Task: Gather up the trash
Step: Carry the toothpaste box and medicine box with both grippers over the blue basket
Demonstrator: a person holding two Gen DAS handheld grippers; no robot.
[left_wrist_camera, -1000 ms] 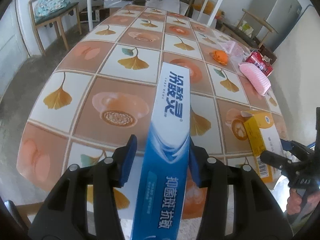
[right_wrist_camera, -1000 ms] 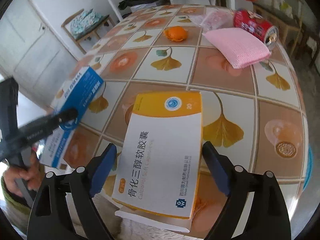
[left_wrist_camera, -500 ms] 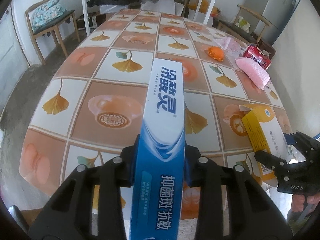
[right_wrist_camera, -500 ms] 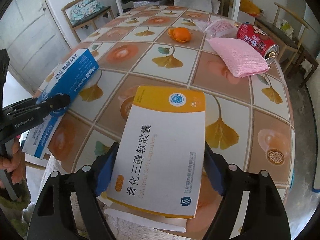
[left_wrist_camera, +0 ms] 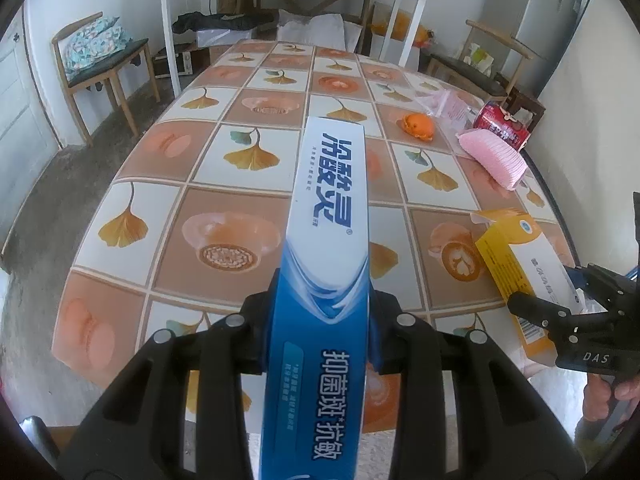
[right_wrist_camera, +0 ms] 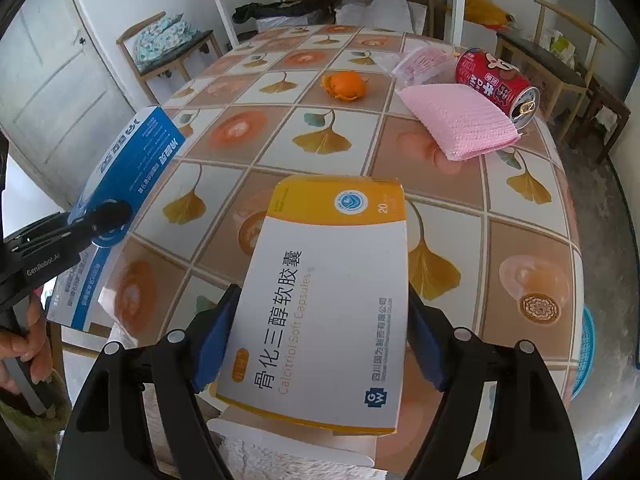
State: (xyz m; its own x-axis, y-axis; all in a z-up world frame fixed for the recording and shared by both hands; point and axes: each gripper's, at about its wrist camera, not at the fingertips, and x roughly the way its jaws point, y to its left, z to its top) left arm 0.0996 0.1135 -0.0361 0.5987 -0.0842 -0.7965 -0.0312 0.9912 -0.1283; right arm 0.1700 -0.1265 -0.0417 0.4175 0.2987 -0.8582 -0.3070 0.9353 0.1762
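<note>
A: What's around on the table (left_wrist_camera: 132,184)?

B: One orange peel (right_wrist_camera: 345,85), one pink ribbed cloth (right_wrist_camera: 456,118), one red can (right_wrist_camera: 496,84) on its side, one crinkled clear bag (right_wrist_camera: 420,60).

A: Grips?

B: My left gripper (left_wrist_camera: 320,324) clamps one long blue toothpaste box (left_wrist_camera: 326,248); my right gripper (right_wrist_camera: 316,344) pinches one flat yellow-white capsule carton (right_wrist_camera: 320,300) (glossy card, both over the table's near edge).

both wrist views: close, angled down | shared: table (left_wrist_camera: 248,152) (right_wrist_camera: 452,184)
</note>
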